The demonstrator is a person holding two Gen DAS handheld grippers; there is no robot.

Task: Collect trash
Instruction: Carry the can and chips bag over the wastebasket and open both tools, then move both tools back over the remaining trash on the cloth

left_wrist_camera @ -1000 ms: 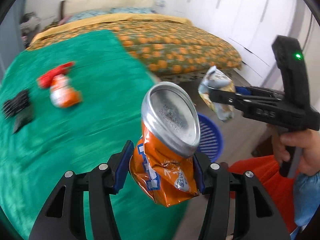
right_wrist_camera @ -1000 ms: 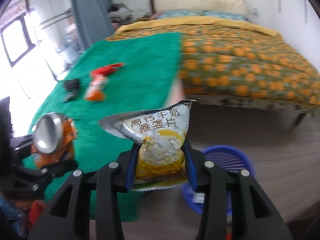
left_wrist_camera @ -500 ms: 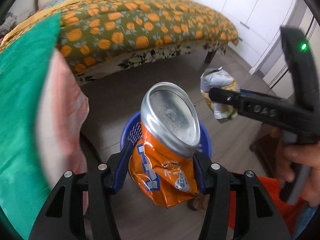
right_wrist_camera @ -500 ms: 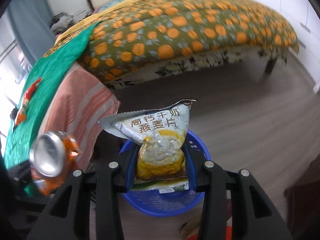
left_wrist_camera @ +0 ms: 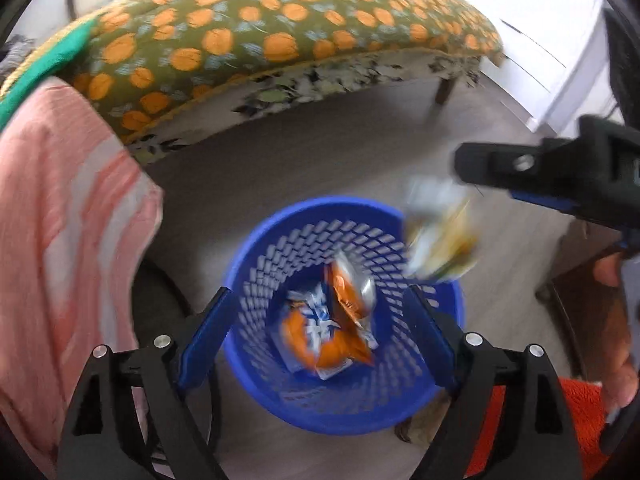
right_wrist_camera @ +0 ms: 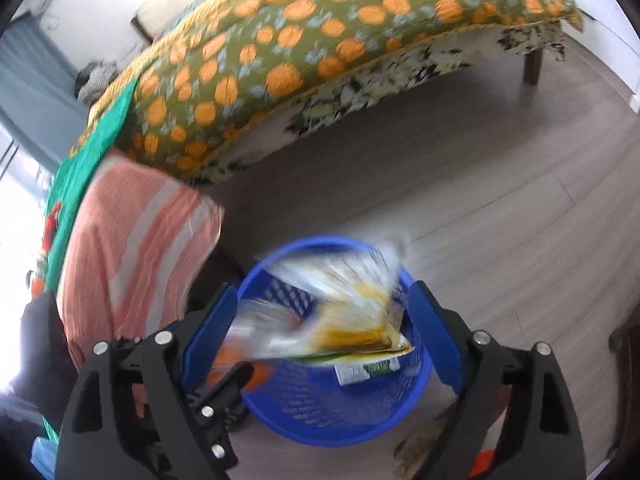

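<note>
Both pairs of blue-padded fingers (left_wrist_camera: 204, 332) stand wide apart and are opening; neither pair grips anything.

**Left gripper** (left_wrist_camera: 320, 334): points steeply down over the round blue plastic mesh waste basket (left_wrist_camera: 260, 252). Nothing sits between its jaws. The crushed orange-and-white aluminium drink can (left_wrist_camera: 332, 324) appears blurred inside the basket, whether falling or already on the bottom cannot be told.

**Right gripper** (right_wrist_camera: 324, 330): also aimed down at the basket (right_wrist_camera: 416, 376). The silver-and-yellow foil snack packet (right_wrist_camera: 332, 312) is smeared with motion blur between the open pads, touching neither as far as the view shows. In the left wrist view the same packet (left_wrist_camera: 440, 236) hangs at the 2 o'clock side of the basket rim, just below the right gripper's black arm (left_wrist_camera: 520, 168). It looks free and dropping toward the basket.

**Surroundings**: the basket stands on the grey wood-look floor (right_wrist_camera: 480, 200). A bed with an olive, orange-patterned cover (left_wrist_camera: 280, 28) lies at 12 o'clock. A pink-and-white striped cloth (left_wrist_camera: 60, 220) hangs at 9 o'clock, under a green sheet (right_wrist_camera: 96, 136).

**Task status**:
1. Can: released into the basket; judged complete.
2. Packet: released; landing not yet confirmed. It is near the rim, so a miss is possible.
3. Remaining: a red-and-orange item (right_wrist_camera: 50, 224) shows on the green sheet at 9 o'clock in the right wrist view, too small and blurred to identify. It may be further trash to collect.
</note>
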